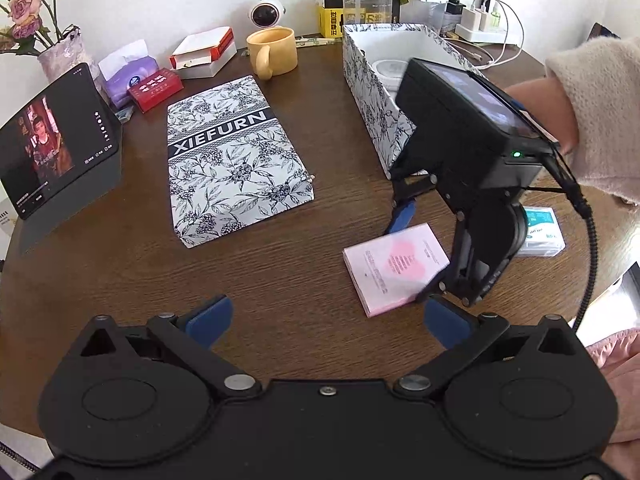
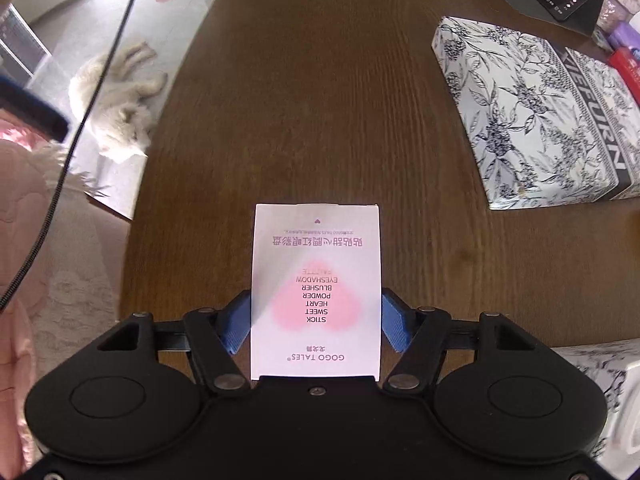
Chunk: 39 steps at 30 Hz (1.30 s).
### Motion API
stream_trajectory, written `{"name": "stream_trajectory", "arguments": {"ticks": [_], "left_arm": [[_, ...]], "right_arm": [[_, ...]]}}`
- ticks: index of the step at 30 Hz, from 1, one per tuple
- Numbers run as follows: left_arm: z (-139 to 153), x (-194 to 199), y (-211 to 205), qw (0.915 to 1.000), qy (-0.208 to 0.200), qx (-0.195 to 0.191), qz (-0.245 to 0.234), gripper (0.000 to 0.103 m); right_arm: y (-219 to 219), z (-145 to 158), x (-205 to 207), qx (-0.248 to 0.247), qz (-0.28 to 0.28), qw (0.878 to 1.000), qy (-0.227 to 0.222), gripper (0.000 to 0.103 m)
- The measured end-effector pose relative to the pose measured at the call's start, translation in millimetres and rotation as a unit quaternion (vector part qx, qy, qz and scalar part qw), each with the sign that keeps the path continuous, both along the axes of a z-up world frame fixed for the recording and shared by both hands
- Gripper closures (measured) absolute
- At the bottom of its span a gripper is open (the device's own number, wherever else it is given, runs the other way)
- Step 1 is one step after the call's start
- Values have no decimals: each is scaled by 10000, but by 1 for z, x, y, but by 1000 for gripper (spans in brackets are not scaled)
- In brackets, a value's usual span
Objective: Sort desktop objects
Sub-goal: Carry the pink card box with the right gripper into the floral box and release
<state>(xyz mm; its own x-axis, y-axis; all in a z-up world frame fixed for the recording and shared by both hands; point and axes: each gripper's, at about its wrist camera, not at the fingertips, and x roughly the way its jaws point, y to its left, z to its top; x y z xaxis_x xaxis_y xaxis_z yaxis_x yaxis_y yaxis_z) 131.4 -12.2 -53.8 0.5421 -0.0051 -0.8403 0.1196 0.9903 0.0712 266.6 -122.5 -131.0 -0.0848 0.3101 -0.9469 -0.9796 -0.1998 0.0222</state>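
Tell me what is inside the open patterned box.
Inside the open patterned box, the left wrist view shows a white inner wall and part of a round white object. The right gripper and its housing cover the rest of the inside.

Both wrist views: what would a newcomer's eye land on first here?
Probably the pink box with its heart print, set between the right gripper's blue fingers at the table's near edge. Next, the floral lid lying mid-table beside the open floral box. The left gripper hangs open over bare wood.
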Motion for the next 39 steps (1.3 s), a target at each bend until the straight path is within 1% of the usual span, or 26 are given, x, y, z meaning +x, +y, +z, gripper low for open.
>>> {"name": "stream_trajectory", "arguments": {"ticks": [6, 9, 12, 13, 16, 18, 19, 22, 25, 27, 29, 32, 36, 39], "left_arm": [[5, 11, 7, 9999, 58, -31, -153, 0], [7, 18, 10, 9994, 134, -24, -308, 0], [14, 27, 14, 9984, 122, -43, -556, 0], [17, 30, 15, 9977, 63, -51, -675, 0], [33, 43, 19, 9940, -204, -64, -1069, 0], [45, 53, 21, 9902, -369, -101, -1340, 0], [51, 60, 22, 9879, -441, -133, -1482, 0], [65, 84, 20, 9815, -478, -212, -1841, 0], [76, 109, 8, 9771, -489, -241, -2059, 0], [83, 125, -1, 9740, -520, -256, -2189, 0], [86, 139, -14, 9715, -573, -257, -2285, 0], [84, 157, -36, 9708, -514, -323, -2319, 0], [70, 182, -56, 9738, -327, -441, -2205, 0], [62, 201, -64, 9756, -135, -611, -2104, 0]], "right_arm": [[-18, 11, 1, 90, 103, 9999, 20, 34], [-21, 29, 5, 204, 101, 9997, -97, 34], [14, 46, 4, 317, -23, 9992, -251, 34], [20, 52, 6, 376, -104, 9988, -305, 34], [20, 76, 18, 599, -441, 9963, -425, 34], [58, 84, 14, 680, -694, 9938, -539, 34], [59, 91, 21, 690, -828, 9923, -607, 34], [51, 108, 48, 729, -1378, 9847, -780, 34], [28, 127, 74, 694, -1795, 9770, -920, 34], [10, 132, 91, 601, -1975, 9730, -1033, 34], [1, 131, 110, 475, -2096, 9706, -1084, 34], [-7, 115, 141, 256, -2092, 9720, -1040, 34], [-11, 76, 178, -132, -1852, 9789, -847, 34], [-4, 42, 200, -344, -1604, 9844, -640, 34]]}}
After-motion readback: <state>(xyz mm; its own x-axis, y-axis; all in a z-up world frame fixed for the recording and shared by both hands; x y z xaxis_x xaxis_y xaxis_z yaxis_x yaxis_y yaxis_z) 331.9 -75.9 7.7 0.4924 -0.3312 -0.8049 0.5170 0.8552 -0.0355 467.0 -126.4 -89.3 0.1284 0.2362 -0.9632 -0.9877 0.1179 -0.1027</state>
